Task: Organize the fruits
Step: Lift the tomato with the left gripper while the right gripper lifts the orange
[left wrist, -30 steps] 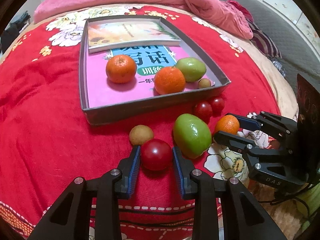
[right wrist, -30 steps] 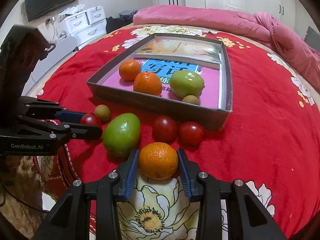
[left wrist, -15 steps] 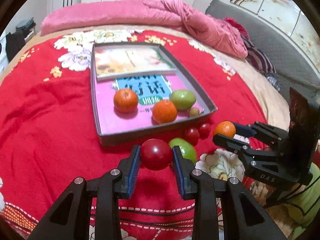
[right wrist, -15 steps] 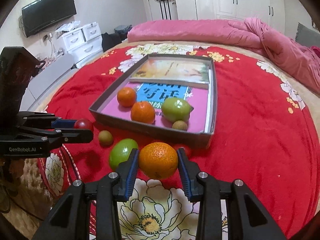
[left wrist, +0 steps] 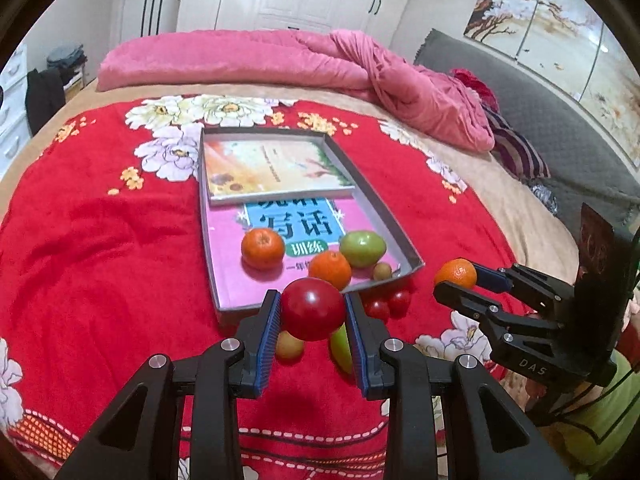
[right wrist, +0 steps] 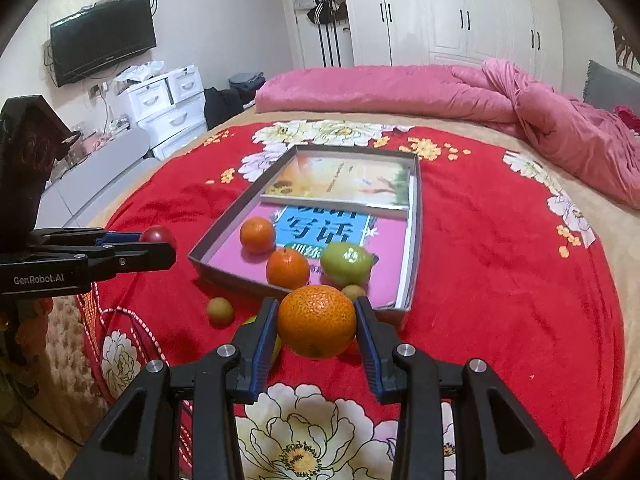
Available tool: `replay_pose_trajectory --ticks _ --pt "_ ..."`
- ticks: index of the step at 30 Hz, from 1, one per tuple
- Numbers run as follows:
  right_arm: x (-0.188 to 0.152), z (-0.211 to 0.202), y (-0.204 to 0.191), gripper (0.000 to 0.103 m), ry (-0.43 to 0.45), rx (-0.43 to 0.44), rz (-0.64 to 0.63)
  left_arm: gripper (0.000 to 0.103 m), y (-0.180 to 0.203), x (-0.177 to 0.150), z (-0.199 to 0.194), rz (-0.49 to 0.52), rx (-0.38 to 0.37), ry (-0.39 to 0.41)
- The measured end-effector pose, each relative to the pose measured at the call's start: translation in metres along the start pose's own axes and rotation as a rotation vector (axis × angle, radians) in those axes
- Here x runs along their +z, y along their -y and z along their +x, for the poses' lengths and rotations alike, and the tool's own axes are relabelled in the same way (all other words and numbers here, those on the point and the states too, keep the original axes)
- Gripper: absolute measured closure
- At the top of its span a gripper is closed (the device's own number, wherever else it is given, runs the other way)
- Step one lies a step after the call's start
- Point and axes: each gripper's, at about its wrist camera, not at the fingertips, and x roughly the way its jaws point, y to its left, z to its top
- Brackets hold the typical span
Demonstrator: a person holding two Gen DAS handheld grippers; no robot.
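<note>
My left gripper is shut on a red tomato and holds it in the air above the red bedspread. My right gripper is shut on an orange tangerine, also lifted; that gripper and its tangerine show at the right of the left wrist view. Ahead lies a shallow grey box lid lined with books, holding two tangerines, a green fruit and a small brownish fruit. Below the grippers on the spread lie two small tomatoes, a green fruit and a small brownish fruit.
A pink quilt is bunched along the far side of the bed. A grey sofa stands to the right. White drawers and a wall television are off the bed's left side.
Both grippers have risen off the bedspread with their fruit, the tomato and the tangerine. The view now takes in more of the room, and the loose fruits sit lower and smaller.
</note>
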Motion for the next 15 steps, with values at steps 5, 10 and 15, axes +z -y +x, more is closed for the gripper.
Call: replay_pose_trajectory --ticks 5,10,15 --pt "0.007 -0.006 0.001 0.064 0.026 -0.016 -0.008 0.070 0.000 0.007 -0.007 0.004 0.018 0.031" --pt "0.014 -0.011 0.003 0.064 0.051 -0.020 -0.003 0.070 -0.002 0.015 -0.016 -0.001 0.026 0.065" --pt "0.018 -0.016 0.006 0.064 0.071 -0.024 0.004 0.070 -0.006 0.023 -0.021 -0.012 0.044 0.091"
